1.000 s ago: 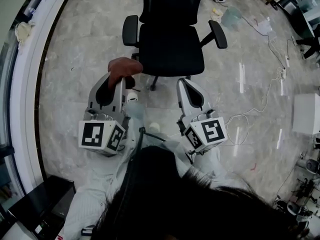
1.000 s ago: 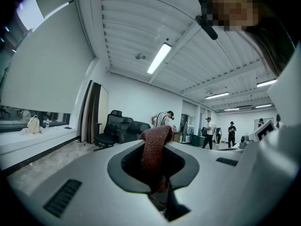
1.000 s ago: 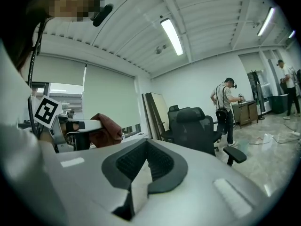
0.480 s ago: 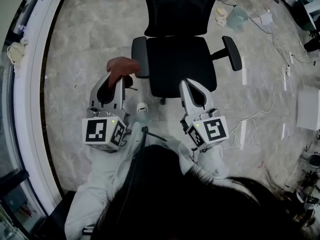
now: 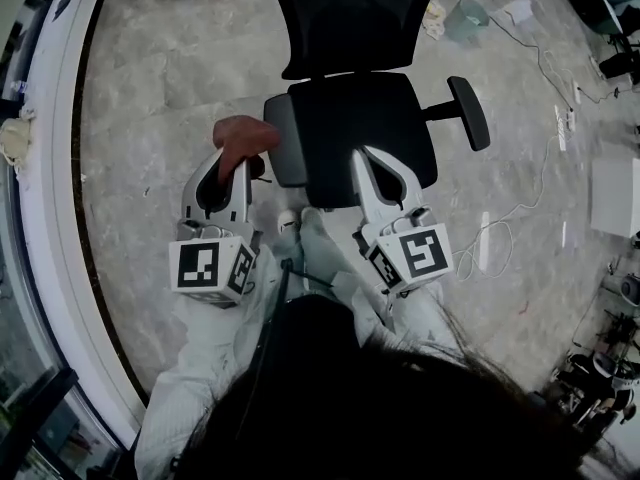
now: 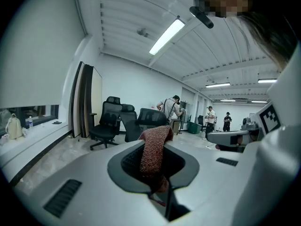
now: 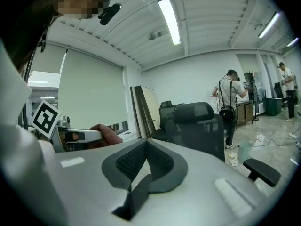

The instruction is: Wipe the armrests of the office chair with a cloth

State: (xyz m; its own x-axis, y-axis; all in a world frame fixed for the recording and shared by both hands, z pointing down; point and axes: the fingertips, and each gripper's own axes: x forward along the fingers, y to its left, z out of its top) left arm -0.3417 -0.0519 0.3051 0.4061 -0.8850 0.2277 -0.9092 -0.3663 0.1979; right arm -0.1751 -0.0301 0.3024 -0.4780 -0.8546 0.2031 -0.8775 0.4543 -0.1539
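In the head view, a black office chair's seat (image 5: 365,118) lies just ahead of both grippers. Its left armrest (image 5: 282,153) and right armrest (image 5: 468,111) are padded and black. My left gripper (image 5: 230,160) is shut on a reddish-brown cloth (image 5: 243,133), just left of the left armrest and apart from it. In the left gripper view the cloth (image 6: 153,149) stands up between the jaws of the left gripper (image 6: 157,175). My right gripper (image 5: 374,160) is over the seat's front edge, shut and holding nothing. In the right gripper view, the right gripper (image 7: 141,173) faces the chair back (image 7: 197,126) and right armrest (image 7: 261,171).
A curved white ledge (image 5: 50,218) runs down the left side. Cables (image 5: 520,208), a white box (image 5: 615,198) and a teal bin (image 5: 468,13) lie on the marble floor to the right. More office chairs (image 6: 106,121) and standing people (image 6: 171,109) are farther back.
Both grippers have moved forward to the chair. The cloth went from in front of the seat to beside the left armrest; the right gripper now reaches over the seat's front.
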